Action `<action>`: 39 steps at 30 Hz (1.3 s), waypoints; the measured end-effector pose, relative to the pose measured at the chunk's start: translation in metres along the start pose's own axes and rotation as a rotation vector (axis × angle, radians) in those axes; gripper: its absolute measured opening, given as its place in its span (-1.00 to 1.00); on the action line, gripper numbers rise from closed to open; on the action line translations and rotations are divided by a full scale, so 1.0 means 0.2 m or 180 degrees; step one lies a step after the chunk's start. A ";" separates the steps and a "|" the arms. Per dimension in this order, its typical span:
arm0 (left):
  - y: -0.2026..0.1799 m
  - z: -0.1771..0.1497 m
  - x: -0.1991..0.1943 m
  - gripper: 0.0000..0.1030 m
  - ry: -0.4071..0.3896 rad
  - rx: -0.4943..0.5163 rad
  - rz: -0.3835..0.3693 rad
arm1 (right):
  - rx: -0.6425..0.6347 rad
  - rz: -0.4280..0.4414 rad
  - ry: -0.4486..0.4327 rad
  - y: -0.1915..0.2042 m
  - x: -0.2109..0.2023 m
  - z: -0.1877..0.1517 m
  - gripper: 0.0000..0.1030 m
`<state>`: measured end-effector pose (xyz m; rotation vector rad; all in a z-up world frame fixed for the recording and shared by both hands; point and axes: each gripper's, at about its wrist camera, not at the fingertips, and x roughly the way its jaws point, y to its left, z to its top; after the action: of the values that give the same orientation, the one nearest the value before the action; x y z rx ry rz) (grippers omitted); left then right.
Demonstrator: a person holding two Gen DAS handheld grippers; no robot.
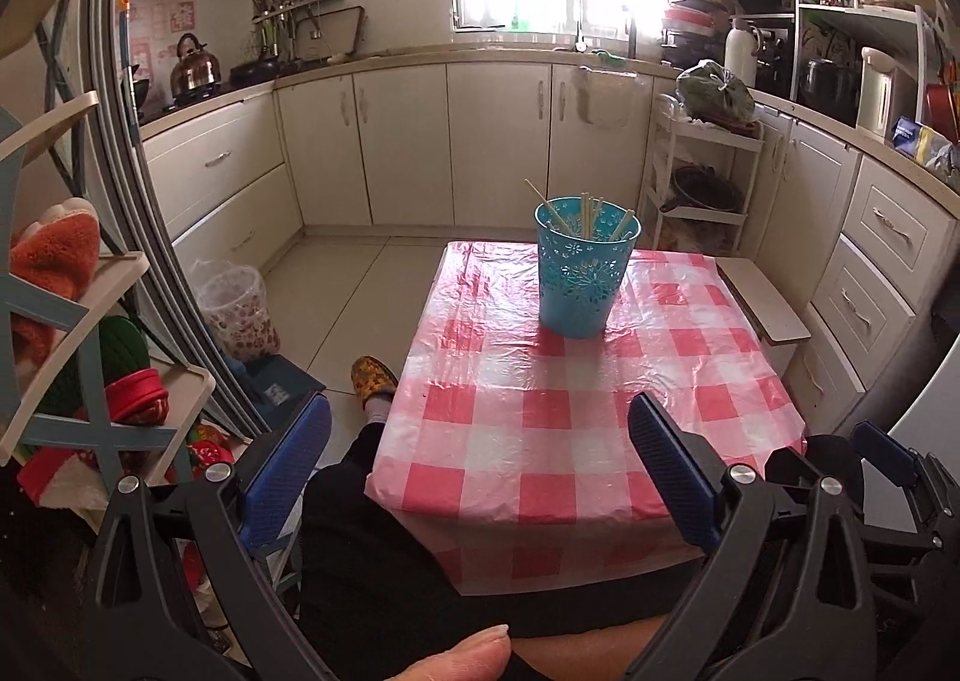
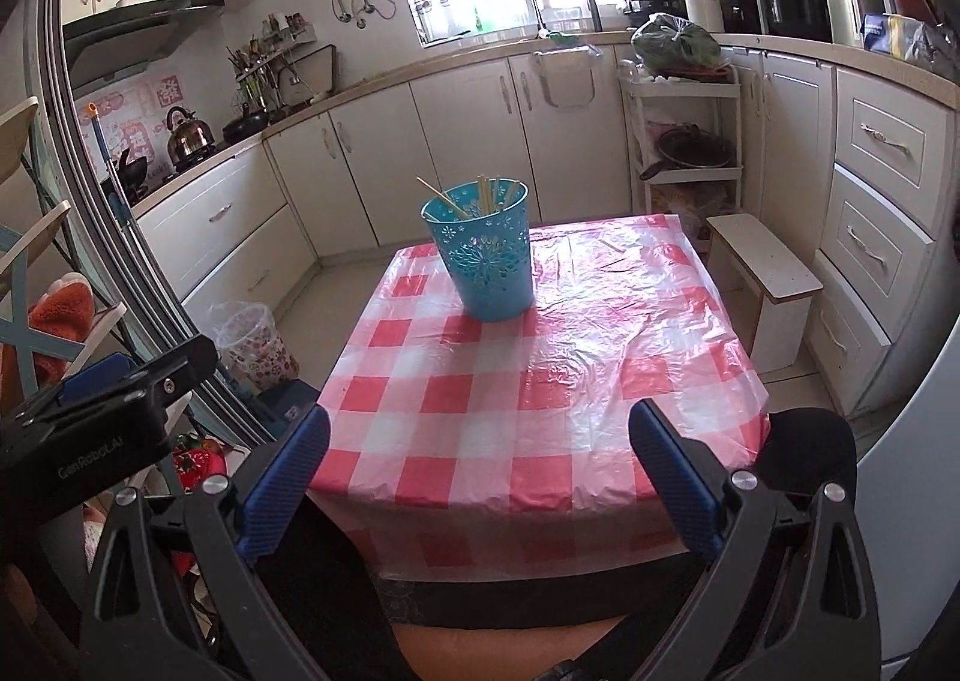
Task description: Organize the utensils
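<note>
Probably the end of the task, or a pause between steps: all chopsticks (image 1: 585,216) visible stand inside the blue cup (image 1: 581,273), none left lying on the checked tablecloth (image 1: 540,411) as far as visible. In the left wrist view, cup just above the centre of the frame, on the far part of the table; in the right wrist view, cup (image 2: 486,255) a little left of centre, chopsticks (image 2: 480,198) leaning at different angles, one tilted far toward the upper left.

Next move, as a judgement: either nothing more to collect, or a reach forward over the table to straighten the leaning sticks. Such a reach needs a narrow closing on one thin stick near its top, without pushing the light cup over.

Left gripper (image 1: 480,459) at the bottom of its frame, blue fingers (image 1: 288,465) spread wide, nothing between them, held low at the near table edge above a dark-clothed lap. Right gripper (image 2: 480,465) the same: wide apart, empty, low at the near edge, well apart from the cup. Both pointing forward, roughly level. A thumb (image 1: 462,654) visible at the bottom edge of the left view.
</note>
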<state>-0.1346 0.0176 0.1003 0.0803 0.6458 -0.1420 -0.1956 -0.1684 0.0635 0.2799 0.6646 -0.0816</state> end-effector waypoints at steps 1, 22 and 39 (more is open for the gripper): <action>-0.01 0.00 0.00 0.85 -0.0009 0.0003 0.0001 | 0.0002 0.0000 -0.0005 0.00 -0.01 0.00 0.85; 0.02 0.00 0.00 0.85 -0.0017 -0.0028 0.0025 | -0.0054 -0.0035 0.0058 0.03 0.00 -0.02 0.85; 0.01 0.00 0.00 0.85 -0.0003 -0.0017 0.0003 | -0.0066 -0.0039 0.0076 0.04 0.01 -0.03 0.85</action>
<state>-0.1342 0.0190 0.1006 0.0754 0.6450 -0.1394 -0.1970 -0.1599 0.0594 0.2572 0.6905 -0.0831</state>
